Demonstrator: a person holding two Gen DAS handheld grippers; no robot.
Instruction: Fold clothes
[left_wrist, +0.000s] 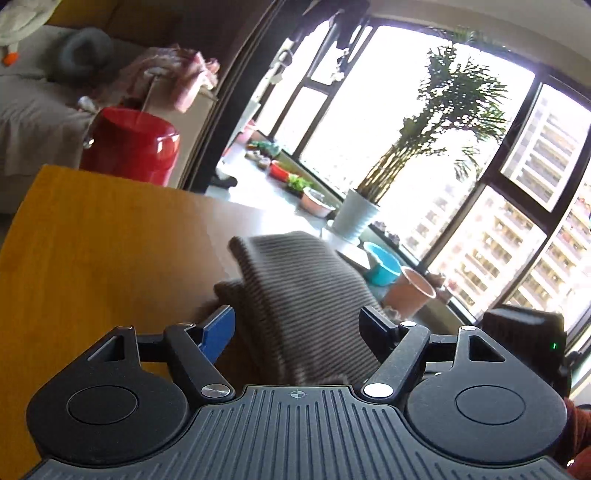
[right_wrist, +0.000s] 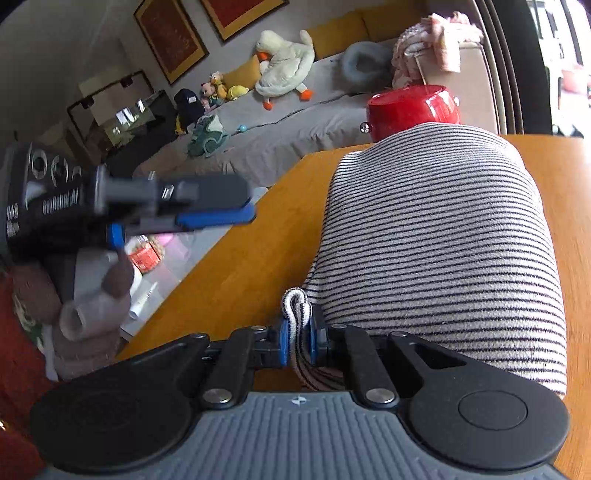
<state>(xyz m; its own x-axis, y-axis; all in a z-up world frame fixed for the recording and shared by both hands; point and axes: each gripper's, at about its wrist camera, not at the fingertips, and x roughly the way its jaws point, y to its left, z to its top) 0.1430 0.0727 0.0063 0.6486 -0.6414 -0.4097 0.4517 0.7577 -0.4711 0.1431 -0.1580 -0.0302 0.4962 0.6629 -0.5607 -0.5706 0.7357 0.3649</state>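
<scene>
A striped knit garment (right_wrist: 443, 240) lies bunched in a rounded heap on the orange wooden table (right_wrist: 240, 258). My right gripper (right_wrist: 297, 336) is shut on a rolled edge of it near the table's front. In the left wrist view the garment (left_wrist: 295, 288) rises ahead, in line with the gap of my left gripper (left_wrist: 297, 325), whose fingers stand wide apart. The right wrist view shows the left gripper (right_wrist: 251, 205) blurred, left of the garment over the table's edge (right_wrist: 207, 254). It is open with nothing between its pads.
A red stool (left_wrist: 136, 140) stands beyond the table's far edge, before a grey sofa (right_wrist: 295, 122) with a plush goose (right_wrist: 284, 62). A potted palm (left_wrist: 354, 214), a teal bowl (left_wrist: 384, 262) and a clay pot (left_wrist: 410, 291) line the window sill. A gloved hand (right_wrist: 92, 306) holds the left gripper.
</scene>
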